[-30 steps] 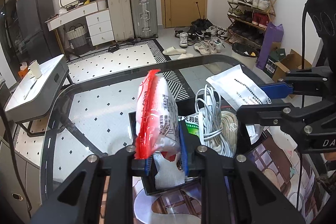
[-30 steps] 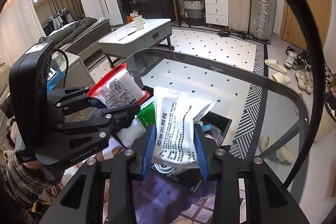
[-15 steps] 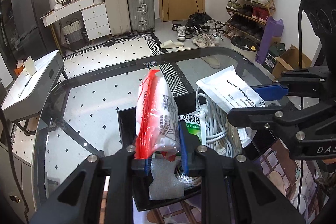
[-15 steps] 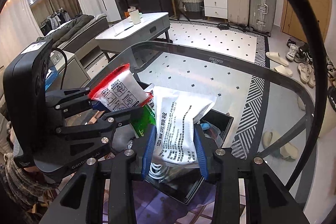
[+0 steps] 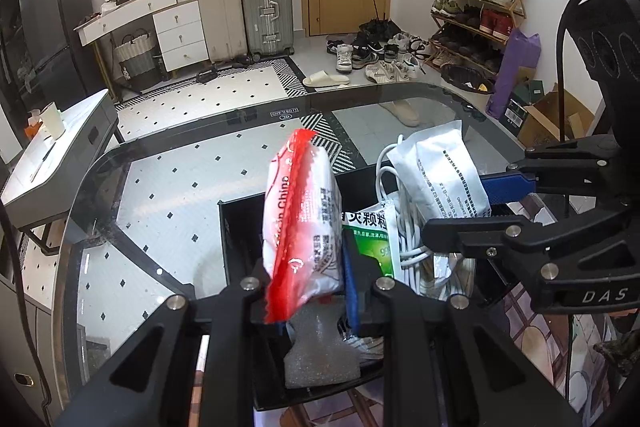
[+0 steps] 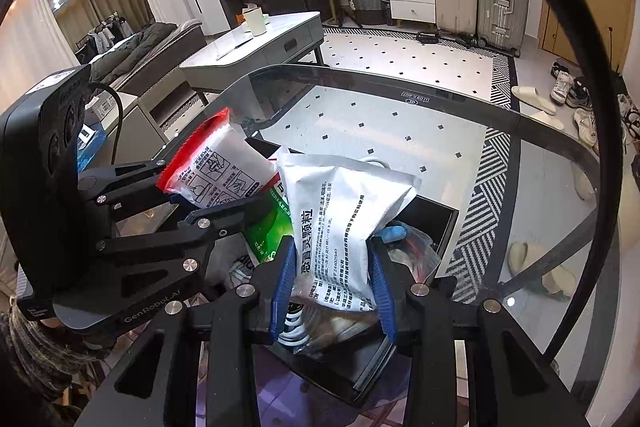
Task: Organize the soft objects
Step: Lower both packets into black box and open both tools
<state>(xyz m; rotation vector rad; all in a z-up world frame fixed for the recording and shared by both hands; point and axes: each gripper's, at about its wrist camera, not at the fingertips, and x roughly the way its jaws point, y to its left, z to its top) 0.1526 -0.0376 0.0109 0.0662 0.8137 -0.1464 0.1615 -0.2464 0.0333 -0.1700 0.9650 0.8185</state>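
While both packets hang above the black bin [image 5: 236, 227] on the glass table [image 5: 168, 187], neither is put away yet. On the left, the left gripper [image 5: 310, 279] is clamped on a red-edged white pouch [image 5: 302, 227], held upright over the bin's near end. Beneath it lie a foam piece [image 5: 320, 351], a green sachet [image 5: 370, 239] and a coil of white cable [image 5: 404, 227], seemingly sorted already. To the right, the right gripper [image 6: 332, 283] pinches a white printed pouch [image 6: 340, 219] over the bin's other side. My guess is two drops remain; whether more items wait elsewhere I cannot tell.
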